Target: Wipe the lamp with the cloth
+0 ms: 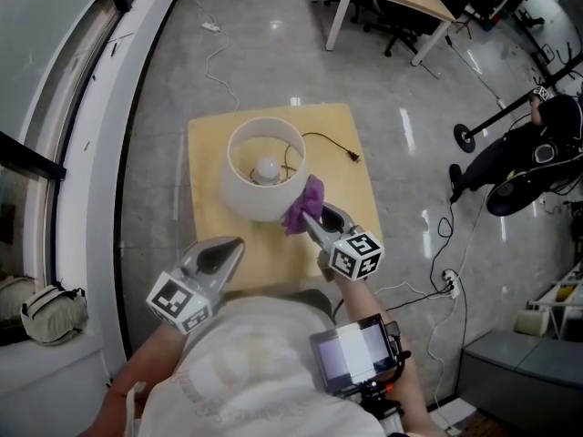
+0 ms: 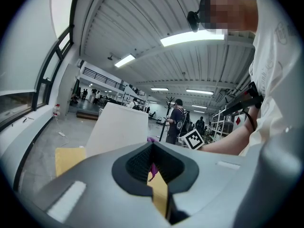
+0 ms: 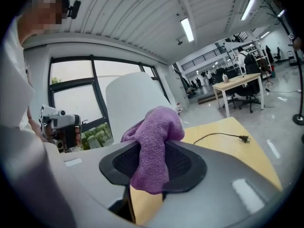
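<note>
Now grips a purple cloth (image 1: 305, 206) in the right gripper (image 1: 314, 218), jaws clamped on its bunched middle, with folds spilling out above and below the pads. Holds that cloth up at the near right side of the lamp (image 1: 244, 197), right against the white shade as seen from the head view. Works over a small yellow table (image 1: 351, 209), with the lamp upright on its far half and the round bulb (image 1: 266, 168) showing through the open top of the shade. Has the black cord (image 1: 330, 141) lying loose on the table to the right of the lamp, plug at its end. Holds the left gripper (image 1: 239, 242) at the table's near left edge, jaws together with nothing between them, tip aimed at the lamp but apart from the shade.
</note>
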`<state>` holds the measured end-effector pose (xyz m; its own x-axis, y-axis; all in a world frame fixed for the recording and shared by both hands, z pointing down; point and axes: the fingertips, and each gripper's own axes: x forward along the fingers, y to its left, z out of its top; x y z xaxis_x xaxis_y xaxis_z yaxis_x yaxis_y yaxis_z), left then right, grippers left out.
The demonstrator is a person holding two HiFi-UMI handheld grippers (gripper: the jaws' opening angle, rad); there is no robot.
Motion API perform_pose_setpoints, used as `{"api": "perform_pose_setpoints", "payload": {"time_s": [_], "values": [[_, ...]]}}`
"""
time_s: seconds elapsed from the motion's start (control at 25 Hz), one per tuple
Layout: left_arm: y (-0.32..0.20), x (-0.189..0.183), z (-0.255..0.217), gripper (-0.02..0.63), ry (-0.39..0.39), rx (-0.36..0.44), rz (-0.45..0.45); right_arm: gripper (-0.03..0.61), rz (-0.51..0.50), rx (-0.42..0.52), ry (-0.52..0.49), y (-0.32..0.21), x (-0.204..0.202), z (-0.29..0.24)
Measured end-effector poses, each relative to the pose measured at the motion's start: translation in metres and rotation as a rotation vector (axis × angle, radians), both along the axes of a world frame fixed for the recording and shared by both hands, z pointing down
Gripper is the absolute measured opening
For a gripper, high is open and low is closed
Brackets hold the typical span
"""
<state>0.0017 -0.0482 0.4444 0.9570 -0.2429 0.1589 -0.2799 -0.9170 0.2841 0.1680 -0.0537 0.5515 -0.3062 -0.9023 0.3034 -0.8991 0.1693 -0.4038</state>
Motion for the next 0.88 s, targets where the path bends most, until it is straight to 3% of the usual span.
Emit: {"api": "perform_pose_setpoints", "payload": {"time_s": [0.08, 0.16, 0.36, 0.48, 0.64, 0.88], "values": [[0.0, -0.003, 0.003, 0.0, 0.004, 0.003, 0.003, 0.158, 0.031, -0.033, 0.015, 0.005, 0.002, 0.0], [-0.001, -0.007, 0.006, 0.0, 0.01, -0.001, 0.003, 0.156, 0.056, 0.005, 0.082, 0.009, 0.003, -0.022], [-0.005, -0.014, 0.009, 0.0, 0.012, -0.004, 0.003, 0.156, -0.02, 0.258, 0.365, 0.004, -0.032, -0.133], [-0.009, -0.019, 0.012, 0.0, 0.016, -0.006, -0.006, 0.156, -0.049, 0.345, 0.459, -0.007, -0.058, -0.169], [-0.009, -0.02, 0.009, 0.0, 0.02, -0.003, -0.023, 0.156, -0.051, 0.326, 0.517, -0.018, -0.07, -0.158], [-0.015, -0.037, 0.008, 0.0, 0.009, 0.009, -0.096, 0.158, -0.014, 0.371, 0.6, -0.019, -0.078, -0.143]]}}
